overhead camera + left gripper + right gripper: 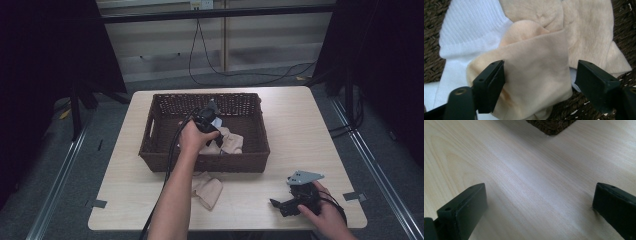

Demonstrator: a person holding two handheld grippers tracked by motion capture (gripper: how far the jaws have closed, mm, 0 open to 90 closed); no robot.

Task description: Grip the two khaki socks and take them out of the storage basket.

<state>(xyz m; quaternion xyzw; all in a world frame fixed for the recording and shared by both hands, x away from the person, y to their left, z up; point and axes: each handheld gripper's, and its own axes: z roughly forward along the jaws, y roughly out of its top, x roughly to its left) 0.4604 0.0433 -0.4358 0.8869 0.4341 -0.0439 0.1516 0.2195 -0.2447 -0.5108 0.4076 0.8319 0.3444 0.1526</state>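
So the left tongs point(539, 75) are down inside the brown wicker basket point(150, 150), which sits around the middle of the tabletop point(300, 130). Jaws are spread wide, one on each side of a beige sock point(536, 82); the left jaw looks like it's touching the fabric, the right one is clear of it. Under that there's a white ribbed sock point(471, 32) and more beige cloth point(584, 32), all on the basket's woven bottom. Another beige sock point(207, 189) lies on the tabletop just in front of the basket. The right tongs point(281, 205) rest low over bare wood near the front right corner, jaws wide apart with nothing between them.
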